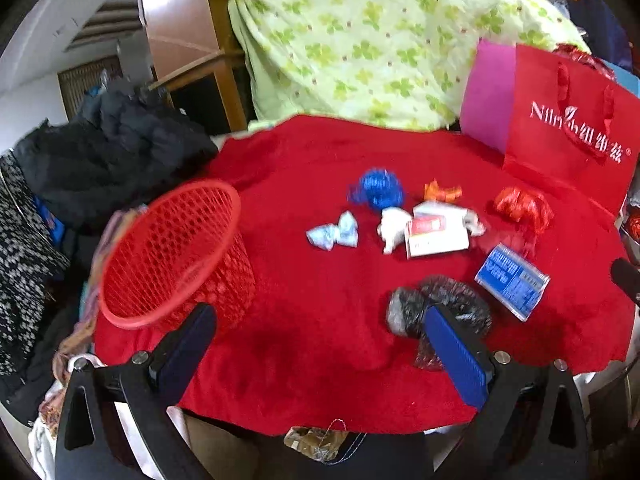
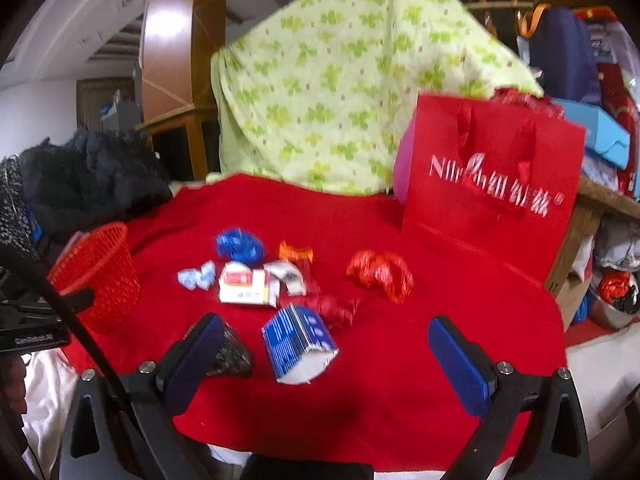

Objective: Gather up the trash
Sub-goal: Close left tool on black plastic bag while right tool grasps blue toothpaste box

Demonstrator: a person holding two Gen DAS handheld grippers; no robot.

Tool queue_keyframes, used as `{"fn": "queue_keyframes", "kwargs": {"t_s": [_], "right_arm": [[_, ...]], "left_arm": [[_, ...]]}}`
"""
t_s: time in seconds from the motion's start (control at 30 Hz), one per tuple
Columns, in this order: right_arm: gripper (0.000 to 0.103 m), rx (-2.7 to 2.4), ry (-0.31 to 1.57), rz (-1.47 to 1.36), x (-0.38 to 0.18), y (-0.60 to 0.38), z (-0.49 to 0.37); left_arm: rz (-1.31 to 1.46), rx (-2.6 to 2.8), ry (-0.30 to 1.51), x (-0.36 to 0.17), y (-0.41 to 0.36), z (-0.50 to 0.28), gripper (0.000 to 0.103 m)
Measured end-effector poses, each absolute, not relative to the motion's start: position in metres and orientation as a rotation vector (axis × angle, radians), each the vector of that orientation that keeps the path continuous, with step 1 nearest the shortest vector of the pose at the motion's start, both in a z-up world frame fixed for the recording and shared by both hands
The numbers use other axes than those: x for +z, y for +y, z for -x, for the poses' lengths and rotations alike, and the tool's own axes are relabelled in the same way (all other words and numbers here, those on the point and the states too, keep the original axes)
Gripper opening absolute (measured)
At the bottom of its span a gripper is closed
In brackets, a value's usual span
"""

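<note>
My left tongs (image 1: 320, 320) hang spread wide above the red cloth (image 1: 320, 352) that covers the worktop, nothing between the blue pads (image 1: 456, 356). The red mesh basket (image 1: 172, 252) sits tilted at about ten o'clock from them, its mouth facing me, near the cloth's left edge. The trash lies scattered across the middle: a crumpled black wrapper (image 1: 444, 304) just behind my right-hand pad, a blue printed packet (image 1: 512, 280) at two o'clock, a white and red carton (image 1: 436, 232) touching a wad of white paper (image 1: 392, 224), a pale blue wrapper (image 1: 334, 232), a blue foil ball (image 1: 378, 188), an orange scrap (image 1: 442, 192) and a red foil bundle (image 1: 522, 206). A red gift bag (image 1: 568, 136) stands at the far right. My right tongs (image 2: 324, 334) are likewise gaping and empty, with the blue printed packet lying between the pads and slightly beyond them; motion blur keeps me from saying whether it is a box or a flat pouch. From this side the basket is at nine o'clock, well apart from the litter.
</note>
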State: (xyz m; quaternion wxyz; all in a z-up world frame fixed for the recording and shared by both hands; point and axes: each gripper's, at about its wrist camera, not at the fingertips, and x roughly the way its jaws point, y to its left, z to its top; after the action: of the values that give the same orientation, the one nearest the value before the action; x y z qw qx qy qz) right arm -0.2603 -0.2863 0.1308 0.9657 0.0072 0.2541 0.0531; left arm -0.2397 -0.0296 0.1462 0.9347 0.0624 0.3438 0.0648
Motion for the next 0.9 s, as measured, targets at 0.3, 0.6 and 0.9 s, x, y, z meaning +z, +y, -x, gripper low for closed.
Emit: {"fn": "queue_keyframes", "kwargs": {"t_s": [0.3, 0.6, 0.9], "right_arm": [[0.103, 0.190, 0.709, 0.039, 0.068, -0.264, 0.185], [0.103, 0.219, 0.790, 0.050, 0.043, -0.264, 0.145], [0.090, 0.338, 0.889, 0.083, 0.015, -0.256, 0.122]], "left_arm": [[-0.078, 0.055, 0.832, 0.112, -0.024, 0.215, 0.103], [-0.003, -0.147, 0.940, 0.087, -0.046, 0.207, 0.103], [0.070, -0.202, 1.019, 0.073, -0.059, 0.192, 0.103]]}}
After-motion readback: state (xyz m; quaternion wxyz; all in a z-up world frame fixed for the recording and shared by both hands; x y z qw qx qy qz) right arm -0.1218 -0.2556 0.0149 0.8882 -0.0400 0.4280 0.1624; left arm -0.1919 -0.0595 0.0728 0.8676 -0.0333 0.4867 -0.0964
